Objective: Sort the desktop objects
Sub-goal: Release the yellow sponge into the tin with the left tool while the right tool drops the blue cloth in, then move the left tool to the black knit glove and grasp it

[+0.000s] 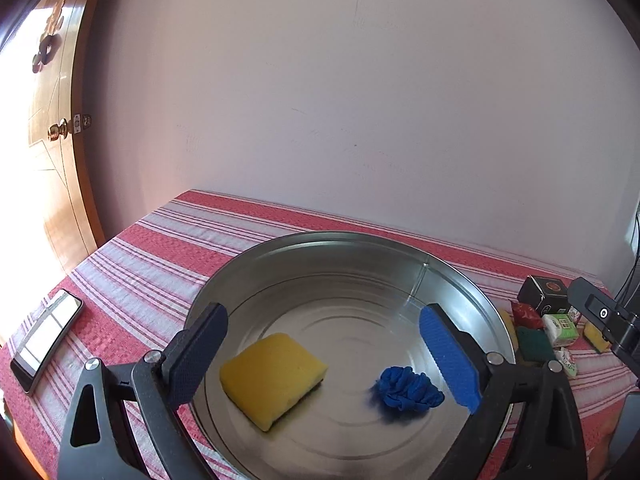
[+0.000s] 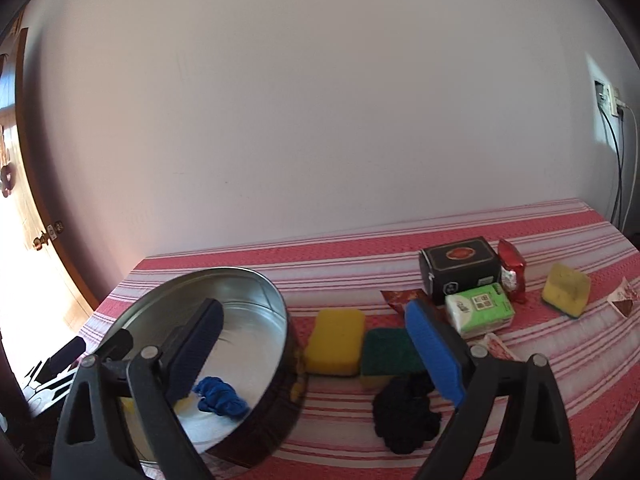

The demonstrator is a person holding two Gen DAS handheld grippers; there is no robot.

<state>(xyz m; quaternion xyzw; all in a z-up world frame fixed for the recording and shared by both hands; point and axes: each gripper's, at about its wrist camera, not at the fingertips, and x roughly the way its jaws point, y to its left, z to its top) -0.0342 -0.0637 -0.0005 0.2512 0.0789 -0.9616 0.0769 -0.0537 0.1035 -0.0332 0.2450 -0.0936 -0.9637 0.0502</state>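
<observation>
Both grippers, left gripper (image 1: 324, 356) and right gripper (image 2: 316, 348), hang spread and empty. The yellow sponge (image 1: 273, 378) and blue scrunchie (image 1: 408, 389) lie inside the metal basin (image 1: 280, 256) near the table's (image 1: 168, 248) left edge; bare cloth lies behind.

Four sponges (image 2: 335, 340), two scrunchies (image 2: 219, 398)

The basin (image 1: 472, 280) floor is left open between sponge (image 1: 272, 378) and scrunchie (image 1: 408, 390). Right of the basin, passage is crowded by sponges (image 2: 336, 340), tissues (image 2: 480, 310), box (image 2: 460, 266), possibly touching.
</observation>
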